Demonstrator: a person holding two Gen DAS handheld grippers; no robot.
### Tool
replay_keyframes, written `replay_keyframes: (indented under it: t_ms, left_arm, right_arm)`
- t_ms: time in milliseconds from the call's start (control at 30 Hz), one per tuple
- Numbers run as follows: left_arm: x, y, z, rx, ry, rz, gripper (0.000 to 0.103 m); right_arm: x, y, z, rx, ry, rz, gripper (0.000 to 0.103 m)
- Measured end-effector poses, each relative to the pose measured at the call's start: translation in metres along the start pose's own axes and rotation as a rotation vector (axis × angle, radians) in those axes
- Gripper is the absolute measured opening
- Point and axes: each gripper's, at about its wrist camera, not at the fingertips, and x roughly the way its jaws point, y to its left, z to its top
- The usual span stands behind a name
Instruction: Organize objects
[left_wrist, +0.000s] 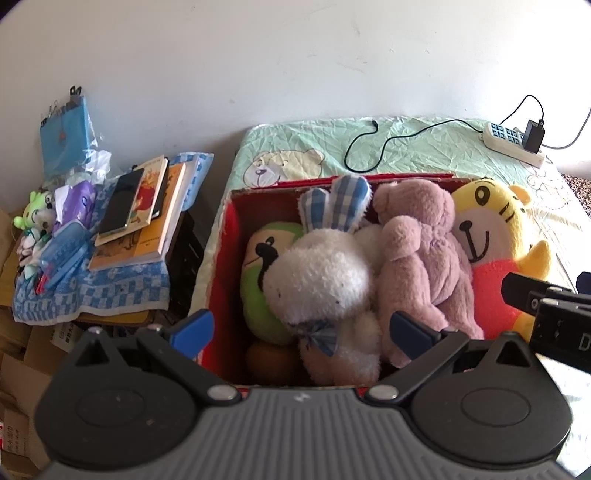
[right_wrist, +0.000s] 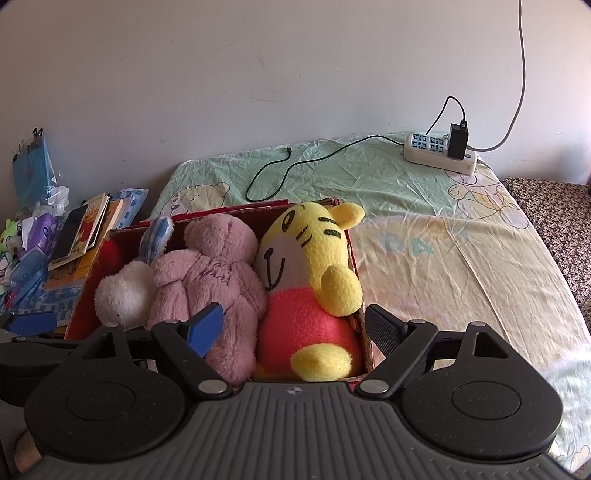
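A red cardboard box (left_wrist: 221, 258) is seen standing on a bed covered by a pale green and cream cartoon sheet (right_wrist: 424, 240), and it is packed with plush toys. Against its left wall a green plush toy (left_wrist: 258, 288) is lodged, with a brown rounded object (left_wrist: 271, 363) below it that cannot be identified. A white plush rabbit (left_wrist: 321, 284) with blue checked ears is pressed beside the green toy, a pink plush bear (right_wrist: 210, 273) lies next to the rabbit, and a yellow tiger plush (right_wrist: 310, 280) in a red top is propped against the right wall, its head rising above the rim. The left gripper (left_wrist: 301, 326) is held over the near edge of the box with its blue-padded fingers spread wide and nothing between them; the rabbit is seen in the gap beyond. The right gripper (right_wrist: 295, 325) is likewise held spread and empty, its fingers framing the tiger's lower body without visible contact. On the far part of the sheet a white power strip (right_wrist: 439, 153) with a black charger (right_wrist: 458, 140) plugged in is found, a black cable (right_wrist: 295, 166) trailing from it. To the left of the bed, books (left_wrist: 147, 221) with a dark phone (left_wrist: 122, 201) on top are stacked on a blue checked cloth (left_wrist: 92, 291).
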Motion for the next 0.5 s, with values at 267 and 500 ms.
replay_keyframes:
  t_ms: [267,500]
  left_arm:
    - [0.0029,-0.0002,-0.0001,-0.005,0.001,0.002,0.102]
    - [0.0026,-0.0005,0.0005,0.003,-0.029,0.015,0.101]
  right_arm:
    - [0.0038,0.0003,0.0001,0.005,-0.002,0.001,0.086]
    - [0.0061,-0.0011,0.0012,0.021,-0.005,0.001,0.086]
